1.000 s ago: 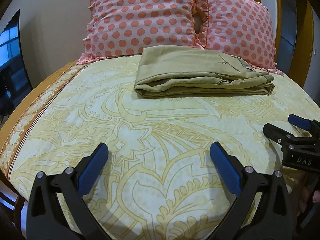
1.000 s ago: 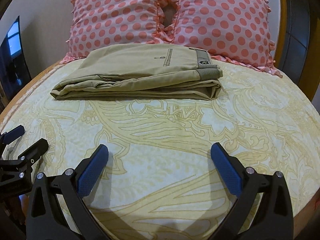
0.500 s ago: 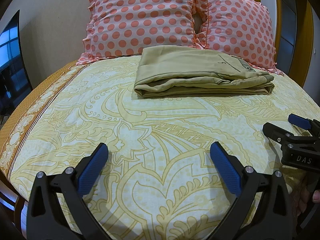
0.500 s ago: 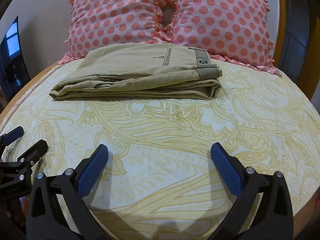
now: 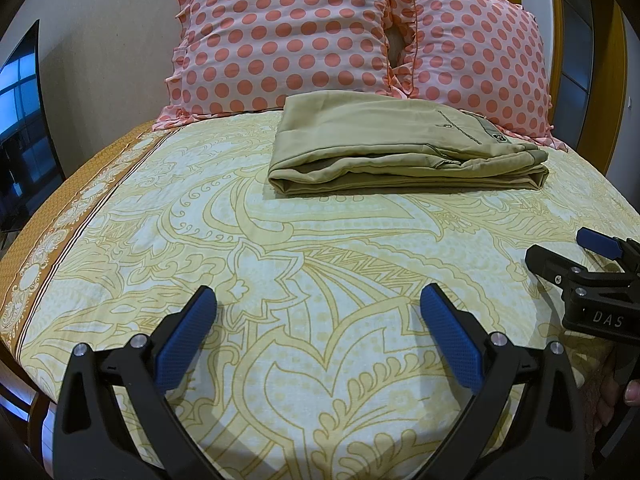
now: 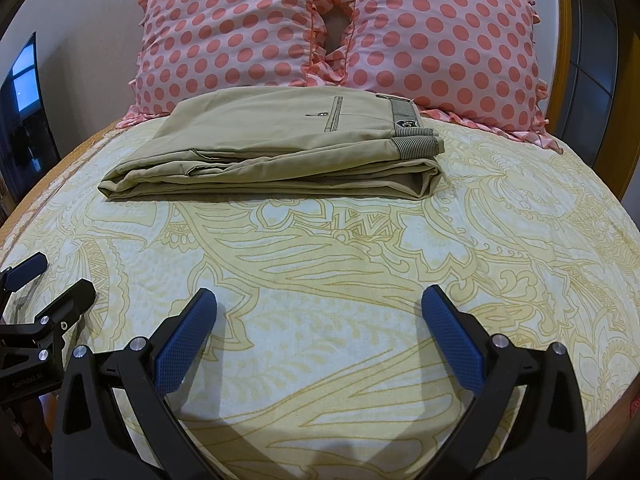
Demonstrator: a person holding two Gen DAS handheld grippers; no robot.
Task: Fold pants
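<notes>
The pants [image 6: 276, 148] lie folded in a flat stack at 12 o'clock on the bedspread [image 6: 360, 264], just in front of the two dotted pillows [image 6: 340, 28], with the striped waistband [image 6: 412, 136] on top at the 2 o'clock end and the rounded fold edge facing the grippers. The left gripper [image 5: 318, 332] is held low over the near bedspread with its jaws spread wide and nothing between them; the right gripper [image 6: 320, 332] is held likewise, jaws apart and empty, well apart from the pants. Each gripper is seen in the other's view at the edge, at 3 o'clock in the left view and at 9 o'clock in the right. The fold is judged to be essentially complete, so the step in hand is taken to be a final check and release. For a good result, the stack should be inspected along its near edge: the layers are seen slightly staggered toward the 9 o'clock corner, where the lower hem projects beyond the upper layer. If tidying is wanted, that corner should be approached flat and low, a single layer should be nipped lightly at its edge, and it should be drawn toward 3 o'clock until the edges align. The waistband end should be left untouched, since a pull there is likely to open the stack. Soft cotton of this kind is expected to slide on the bedspread, so the opposite end should be steadied by the other gripper during any adjustment. Otherwise both grippers should be kept clear.
</notes>
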